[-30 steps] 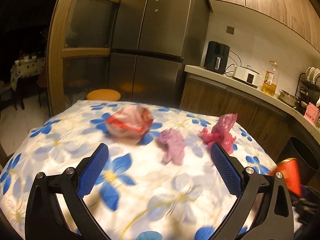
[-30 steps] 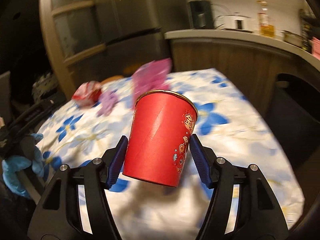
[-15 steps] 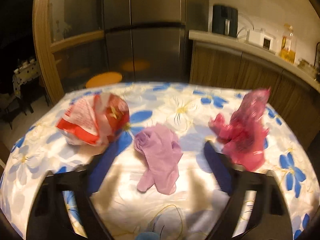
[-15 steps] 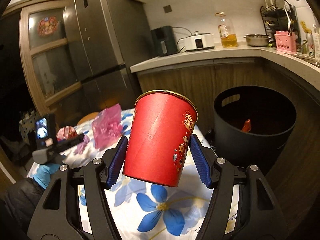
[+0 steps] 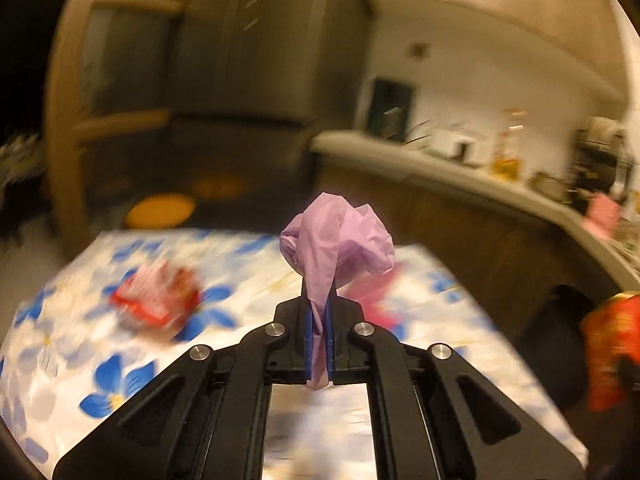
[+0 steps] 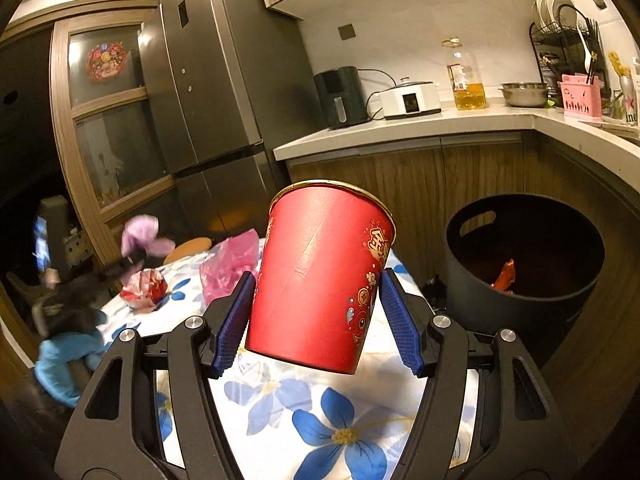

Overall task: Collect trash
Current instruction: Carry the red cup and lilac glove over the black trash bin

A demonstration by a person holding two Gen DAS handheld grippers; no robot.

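Left gripper [image 5: 319, 332]: now clamped on my purple glove [image 5: 336, 240], lifted off the table [image 5: 80, 344].
Right gripper [image 6: 318, 316]: grips red cup [image 6: 320, 276].
Next: bin [image 6: 524, 264].

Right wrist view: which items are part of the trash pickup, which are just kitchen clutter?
Job:
- red paper cup in right gripper
- purple glove in left gripper
- pink plastic bag
- red wrapper
- black bin

Clutter:
- oil bottle
- air fryer
- steel bowl
- dish rack

My right gripper [image 6: 316, 312] held a paper cup [image 6: 320, 276] above the table [image 6: 320, 420]; the bin [image 6: 524, 264] stood right of it, a wrapper [image 6: 505, 276] inside.
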